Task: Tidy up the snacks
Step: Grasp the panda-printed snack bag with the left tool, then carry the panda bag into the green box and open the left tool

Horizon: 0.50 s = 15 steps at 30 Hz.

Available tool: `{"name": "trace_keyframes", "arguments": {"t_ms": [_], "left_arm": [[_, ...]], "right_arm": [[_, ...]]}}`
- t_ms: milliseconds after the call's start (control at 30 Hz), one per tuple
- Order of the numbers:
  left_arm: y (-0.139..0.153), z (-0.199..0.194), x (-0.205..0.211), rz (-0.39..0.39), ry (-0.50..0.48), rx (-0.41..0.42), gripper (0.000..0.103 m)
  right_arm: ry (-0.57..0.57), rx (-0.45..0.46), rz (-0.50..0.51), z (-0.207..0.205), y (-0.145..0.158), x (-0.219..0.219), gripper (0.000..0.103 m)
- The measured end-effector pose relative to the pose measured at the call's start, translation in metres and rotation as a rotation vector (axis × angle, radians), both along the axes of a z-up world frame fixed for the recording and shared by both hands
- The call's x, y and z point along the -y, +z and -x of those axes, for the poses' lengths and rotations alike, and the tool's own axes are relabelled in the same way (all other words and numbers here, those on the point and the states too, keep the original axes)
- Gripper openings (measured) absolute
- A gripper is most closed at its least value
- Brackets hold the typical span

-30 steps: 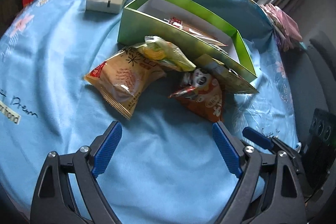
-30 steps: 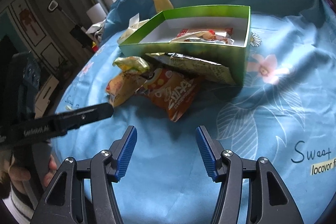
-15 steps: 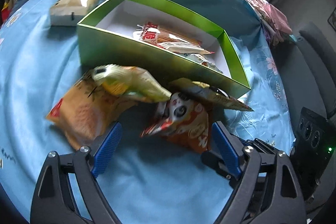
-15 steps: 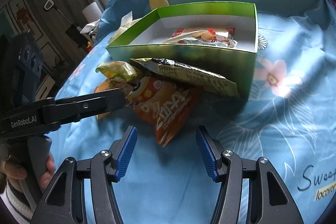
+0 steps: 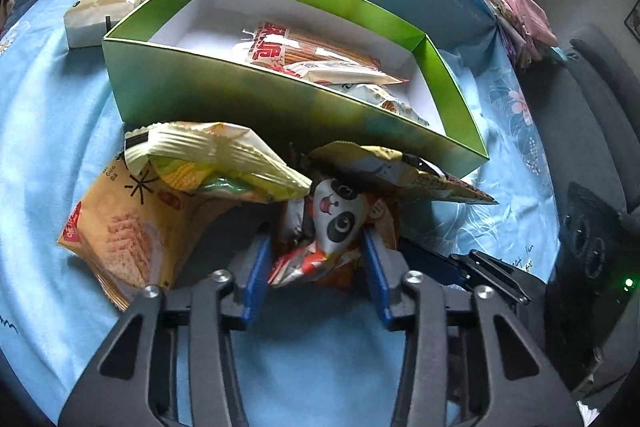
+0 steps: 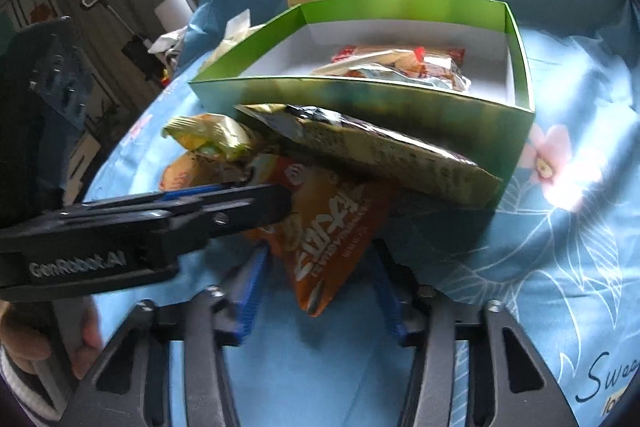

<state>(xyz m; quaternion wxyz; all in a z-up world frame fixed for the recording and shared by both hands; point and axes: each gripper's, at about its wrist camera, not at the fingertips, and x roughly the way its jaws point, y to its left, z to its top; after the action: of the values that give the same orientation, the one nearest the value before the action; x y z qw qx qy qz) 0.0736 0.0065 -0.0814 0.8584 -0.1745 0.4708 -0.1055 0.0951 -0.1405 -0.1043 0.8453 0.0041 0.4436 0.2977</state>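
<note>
The step in hand is picking up the orange panda packet [image 5: 340, 227], low in the frame's centre, just in front of the green box [image 5: 280, 107] on the blue-clothed tabletop [image 5: 48, 99]. The left tongs [image 5: 316, 267] have just been closing and now clench it. The right tongs [image 6: 320, 291] have also been narrowing, straddling its corner without pressing. Next, I judge, it must be lifted over the box wall. Earlier both tongs gaped well short of the pile.
</note>
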Motion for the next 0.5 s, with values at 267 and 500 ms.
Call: {"name": "trace_keyframes", "arguments": {"t_ms": [267,500], "left_arm": [[0.006,0.013,0.009,-0.027,-0.014,0.014,0.037],[0.004,0.035,0.005,0.006,-0.002,-0.002,0.037]], "right_arm": [[0.021,0.037,-0.028,0.014,0.006,0.001,0.014],[0.053,0.029,-0.032,0.032,0.005,0.001,0.013]]}}
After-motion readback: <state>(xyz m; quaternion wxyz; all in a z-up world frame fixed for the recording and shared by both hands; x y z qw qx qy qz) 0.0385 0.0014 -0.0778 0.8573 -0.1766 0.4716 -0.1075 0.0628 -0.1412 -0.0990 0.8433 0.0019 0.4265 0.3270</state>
